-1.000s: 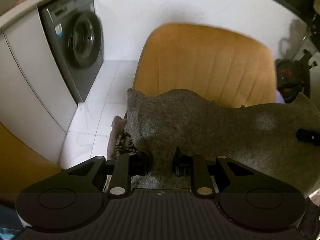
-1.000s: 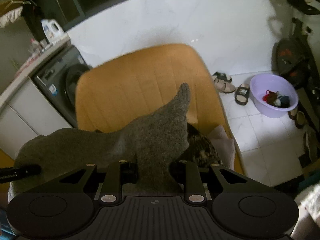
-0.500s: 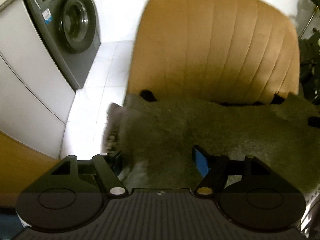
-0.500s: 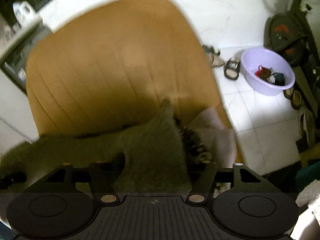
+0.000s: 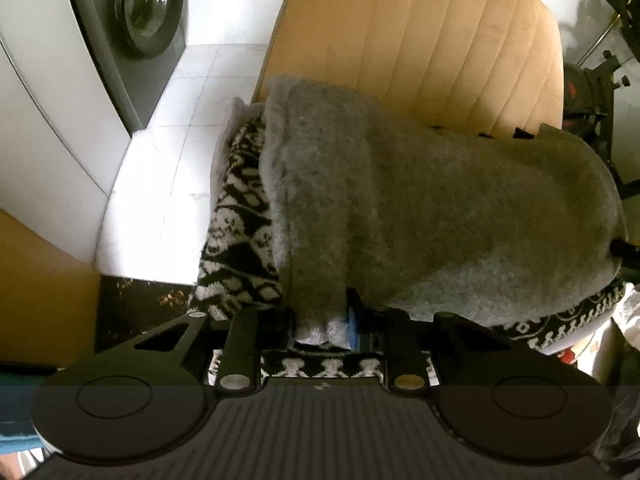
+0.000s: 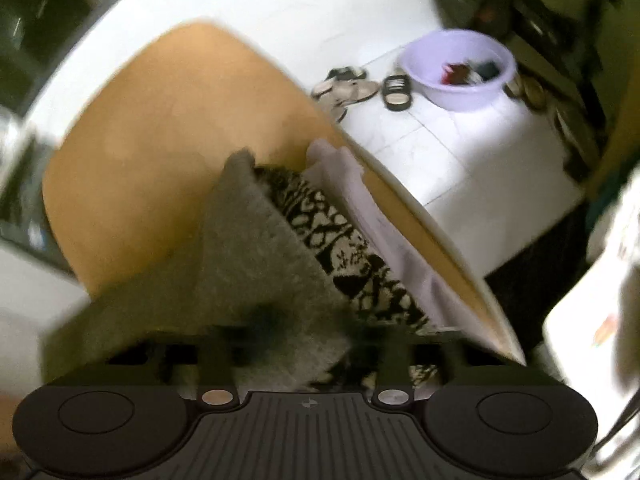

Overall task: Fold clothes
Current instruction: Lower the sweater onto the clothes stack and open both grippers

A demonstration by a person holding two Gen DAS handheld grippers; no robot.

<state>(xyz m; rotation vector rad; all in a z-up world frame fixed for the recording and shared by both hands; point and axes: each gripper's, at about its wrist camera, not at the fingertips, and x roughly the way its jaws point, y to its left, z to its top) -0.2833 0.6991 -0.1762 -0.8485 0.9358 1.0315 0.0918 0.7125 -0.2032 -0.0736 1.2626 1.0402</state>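
A grey knit sweater (image 5: 420, 200) lies spread over a black-and-white patterned garment (image 5: 236, 216) on the seat of a tan chair (image 5: 440, 40). My left gripper (image 5: 322, 320) is shut on a doubled fold of the sweater at its near edge. The right wrist view is blurred. In it the grey sweater (image 6: 248, 248) runs between my right gripper's (image 6: 312, 332) fingers, which look shut on it. Beside the sweater lie the patterned garment (image 6: 340, 248) and a pale cloth (image 6: 376, 232) under it.
A grey washing machine (image 5: 140, 20) and white cabinet (image 5: 40, 120) stand left of the chair on white tiles. On the right, a lilac basin (image 6: 460, 72) with small items and sandals (image 6: 352, 88) sit on the floor. Dark equipment (image 5: 592, 92) stands behind the chair.
The sweater was held up a second ago and now rests on the pile. Both grippers were open half a second ago and have shut on its near edge again.
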